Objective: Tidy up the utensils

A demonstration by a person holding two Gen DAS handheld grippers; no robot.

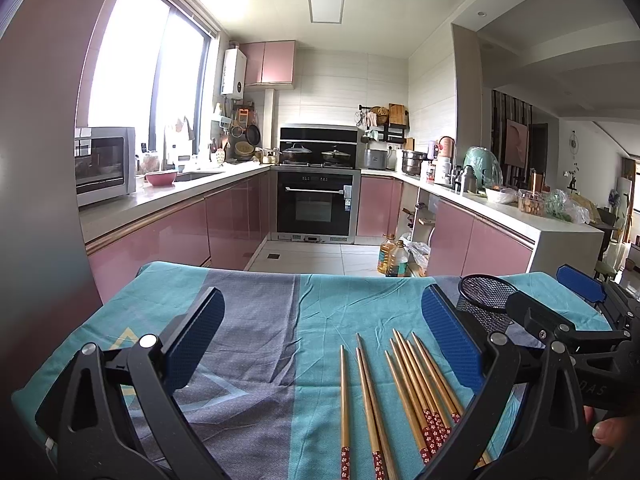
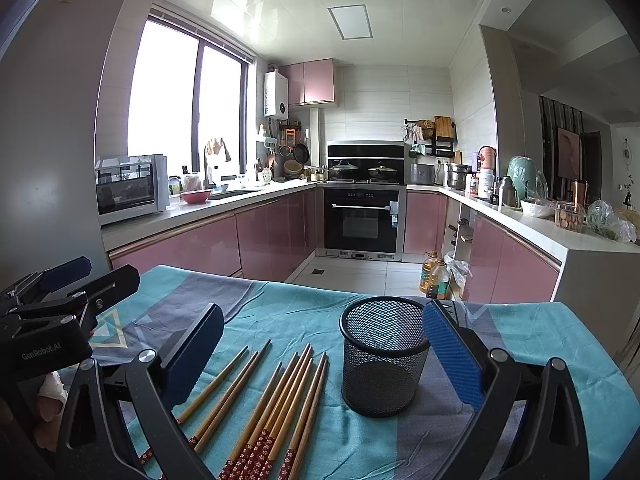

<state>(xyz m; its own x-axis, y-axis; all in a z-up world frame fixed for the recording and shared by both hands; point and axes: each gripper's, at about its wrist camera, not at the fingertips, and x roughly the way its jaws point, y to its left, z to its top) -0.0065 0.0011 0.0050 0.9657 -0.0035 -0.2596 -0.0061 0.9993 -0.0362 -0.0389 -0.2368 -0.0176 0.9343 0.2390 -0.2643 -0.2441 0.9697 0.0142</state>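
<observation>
My left tongs (image 1: 320, 344) wide open, empty, over chopsticks (image 1: 404, 396) on table (image 1: 248, 320). My right tongs (image 2: 320, 356) wide open, empty; mesh cup (image 2: 384, 356) upright right of chopsticks.

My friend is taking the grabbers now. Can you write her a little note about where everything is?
Left gripper: open, holding nothing, above the cloth.
Right gripper: open, holding nothing.
Chopsticks: all lying loose on the tablecloth, red patterned ends toward you.
Mesh cup: upright beside the chopsticks, nothing showing in it.
Done: nothing yet.
Left: probably pick up the chopsticks and stand them in the cup.
</observation>
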